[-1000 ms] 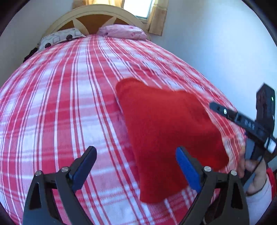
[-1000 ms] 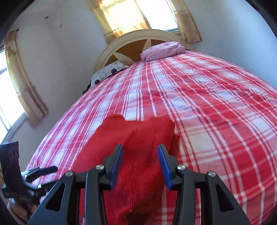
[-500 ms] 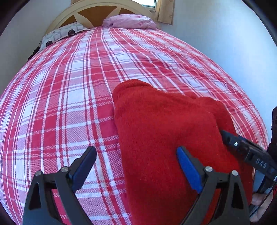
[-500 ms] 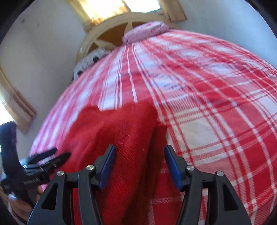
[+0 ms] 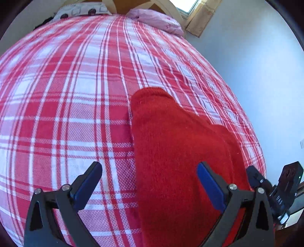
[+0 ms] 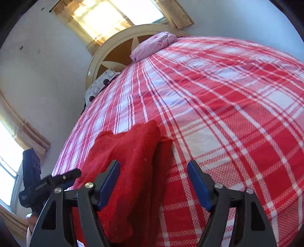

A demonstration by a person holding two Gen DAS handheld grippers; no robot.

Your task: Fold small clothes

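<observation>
A folded red knitted garment (image 5: 180, 152) lies on the red-and-white plaid bed (image 5: 66, 95). My left gripper (image 5: 149, 182) hovers low over its left edge. Its jaws are opening and stand wide, one pad over the bedspread and the other over the cloth, neither pressing. In the right wrist view the same garment (image 6: 133, 152) shows a doubled right edge. My right gripper (image 6: 153, 182) straddles that edge, its jaws opening and clear of the cloth. Each gripper appears in the other's view: the right gripper (image 5: 266, 186) and the left gripper (image 6: 62, 178).
A pink pillow (image 6: 153, 45) and a dotted white pillow (image 6: 100, 85) lie against a cream headboard (image 6: 117, 49) at the far end. A curtained window (image 6: 114, 17) is behind it. A wall (image 5: 256, 66) runs along the bed's right side. A hand (image 6: 31, 218) holds the left gripper.
The right jaws have spread apart off the red cloth. Both grippers have sunk closer to the bed, and the garment now lies flatter on the bedspread.
</observation>
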